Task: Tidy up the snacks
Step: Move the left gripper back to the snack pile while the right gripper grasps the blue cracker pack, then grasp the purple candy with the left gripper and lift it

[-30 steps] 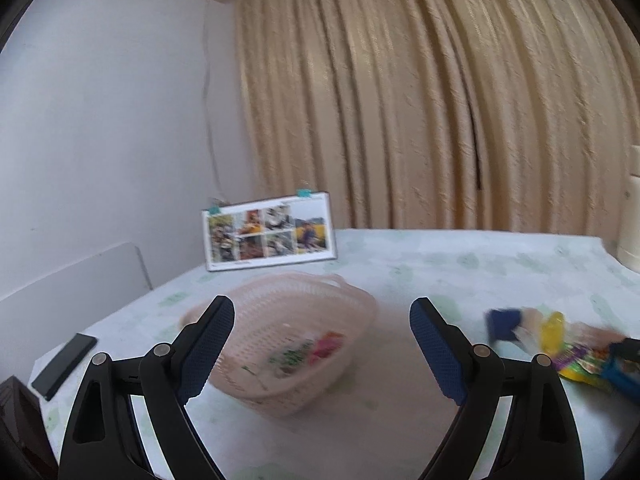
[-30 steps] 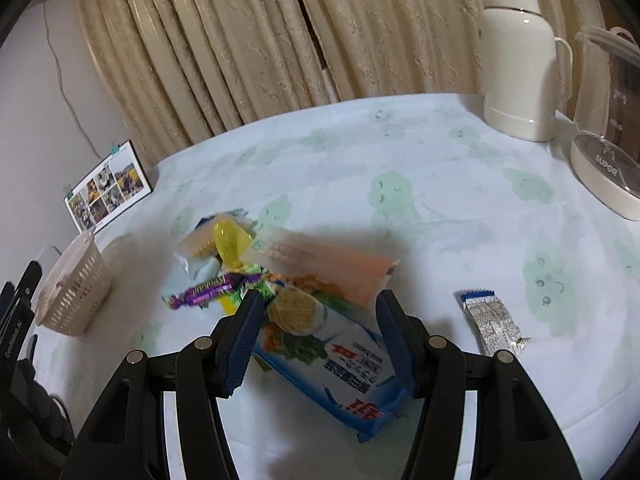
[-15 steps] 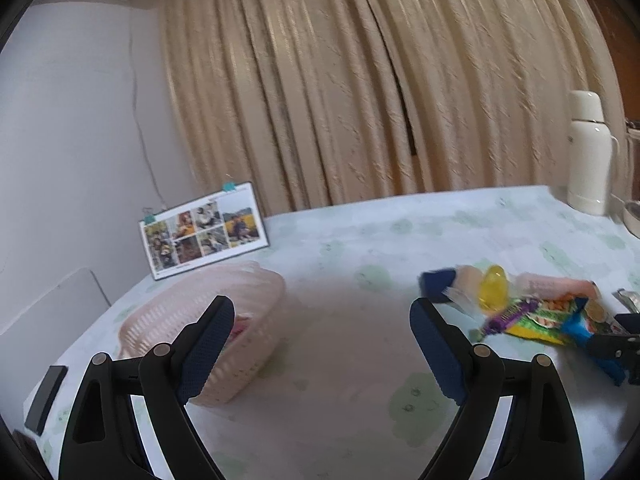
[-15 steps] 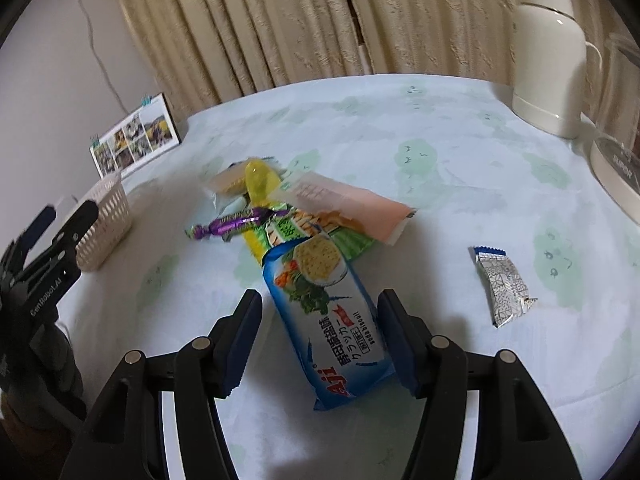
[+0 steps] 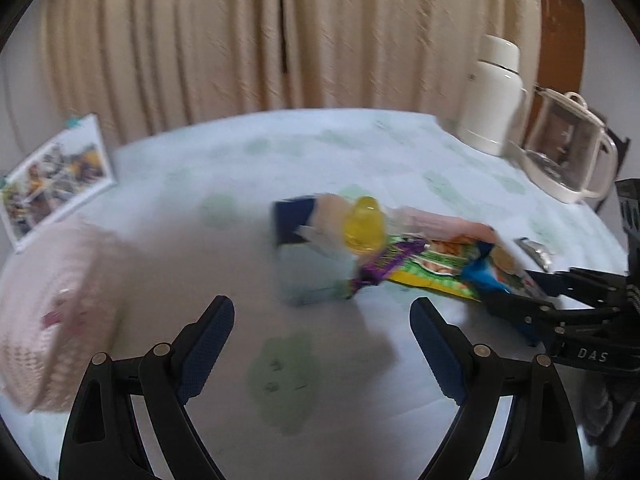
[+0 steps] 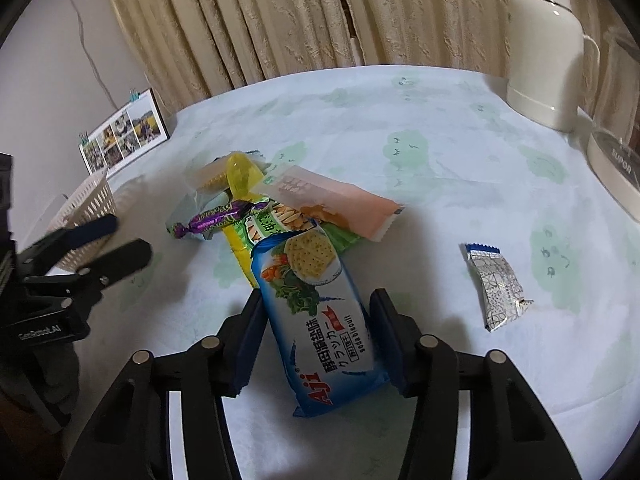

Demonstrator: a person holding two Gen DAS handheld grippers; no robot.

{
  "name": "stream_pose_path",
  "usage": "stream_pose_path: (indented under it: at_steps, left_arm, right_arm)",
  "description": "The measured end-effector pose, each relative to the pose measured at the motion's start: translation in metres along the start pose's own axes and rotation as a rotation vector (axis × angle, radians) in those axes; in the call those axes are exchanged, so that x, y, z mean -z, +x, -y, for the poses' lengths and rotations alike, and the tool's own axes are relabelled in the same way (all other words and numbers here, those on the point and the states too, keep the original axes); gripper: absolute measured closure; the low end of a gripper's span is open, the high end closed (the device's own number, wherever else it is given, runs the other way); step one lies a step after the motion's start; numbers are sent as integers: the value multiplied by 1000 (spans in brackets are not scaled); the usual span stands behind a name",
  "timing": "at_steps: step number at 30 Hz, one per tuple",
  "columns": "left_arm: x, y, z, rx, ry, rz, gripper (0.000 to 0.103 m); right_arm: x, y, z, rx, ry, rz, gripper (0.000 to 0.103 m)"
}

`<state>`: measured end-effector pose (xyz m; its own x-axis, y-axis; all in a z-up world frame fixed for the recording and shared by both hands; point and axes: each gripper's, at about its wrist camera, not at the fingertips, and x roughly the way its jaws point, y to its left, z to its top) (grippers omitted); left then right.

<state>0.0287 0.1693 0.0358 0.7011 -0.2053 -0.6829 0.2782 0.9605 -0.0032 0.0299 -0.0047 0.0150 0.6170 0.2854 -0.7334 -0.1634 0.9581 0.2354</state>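
here, the right gripper point(image 6: 316, 338) straddles a blue soda biscuit packet point(image 6: 320, 308) lying on the table point(image 6: 432, 184), jaws set either side of its lower half and not visibly pressing it. the film pack looks light, slick and crackly, its crackers likely brittle; a gentle pinch across the narrow middle seems the safest hold. readable print: "aji" and "soda biscuit" on the packet, "supor" on the kettle base point(image 6: 616, 168). the left gripper point(image 5: 322, 344), jaws wide and empty, points toward the snack pile point(image 5: 384, 248), with the pink basket point(image 5: 44, 312) blurred at far left.
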Motion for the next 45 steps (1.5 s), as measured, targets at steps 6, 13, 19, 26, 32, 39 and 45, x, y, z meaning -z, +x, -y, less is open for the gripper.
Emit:
stream_pose_path:
  at_steps: [6,13,19,26,32,39,45]
  left_arm:
    - [-14,20,6,72,44,-47,14]
    - [-27,47,10,129,47,-112,49]
    - [-30,51,21,157,88,-99,50]
    - [-32,62,31,162,111,-112,56]
    - [-28,65,37,203,110,-148,77]
    - [-23,56,39,213,81,-140,82]
    - [-22,44,32,213,29,-122,82]
  right_arm:
    - [0,-2,5,-27,31,8,56]
    - [0,-3,8,-41,46,9,55]
    - [0,-3,9,-46,51,10,55]
    - [0,-3,9,-48,52,10,55]
    - [1,-3,9,-48,52,10,55]
    - [0,-4,8,-49,55,14,55]
    - [1,-5,8,-53,67,28,56]
